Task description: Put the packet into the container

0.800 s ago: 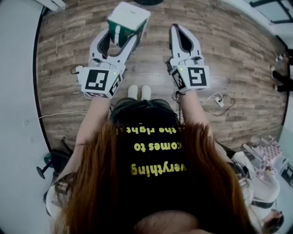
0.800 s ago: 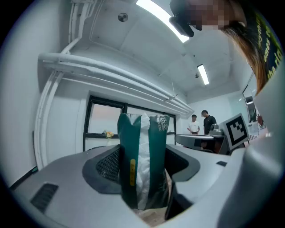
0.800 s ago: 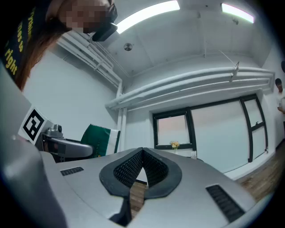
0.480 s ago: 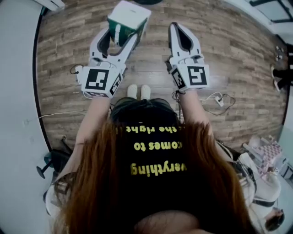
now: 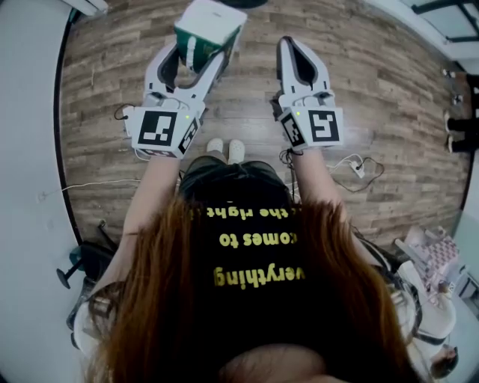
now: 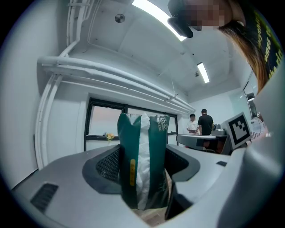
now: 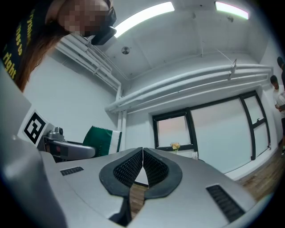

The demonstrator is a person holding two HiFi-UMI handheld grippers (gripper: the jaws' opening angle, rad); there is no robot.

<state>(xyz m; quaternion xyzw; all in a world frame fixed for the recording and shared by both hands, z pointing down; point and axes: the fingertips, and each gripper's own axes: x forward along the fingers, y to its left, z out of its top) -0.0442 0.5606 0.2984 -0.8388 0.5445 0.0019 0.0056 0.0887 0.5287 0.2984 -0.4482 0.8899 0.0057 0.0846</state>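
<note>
Wooden floor [image 5: 389,97] below; left claw [image 5: 200,54] grips green-white packet [image 5: 213,22]; right claw [image 5: 289,45] closed, apparently empty.

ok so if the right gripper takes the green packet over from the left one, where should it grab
Probably the free end of the packet that juts past the left gripper, which clamps its lower part. Bring the right gripper in from its own side, jaws opened first since they're shut now, and close beyond the left jaw tips.

The left gripper [image 6: 143,156] has its jaws clamped on an upright green-and-white packet [image 6: 153,147]; two people [image 6: 201,123] stand toward three o'clock.
</note>
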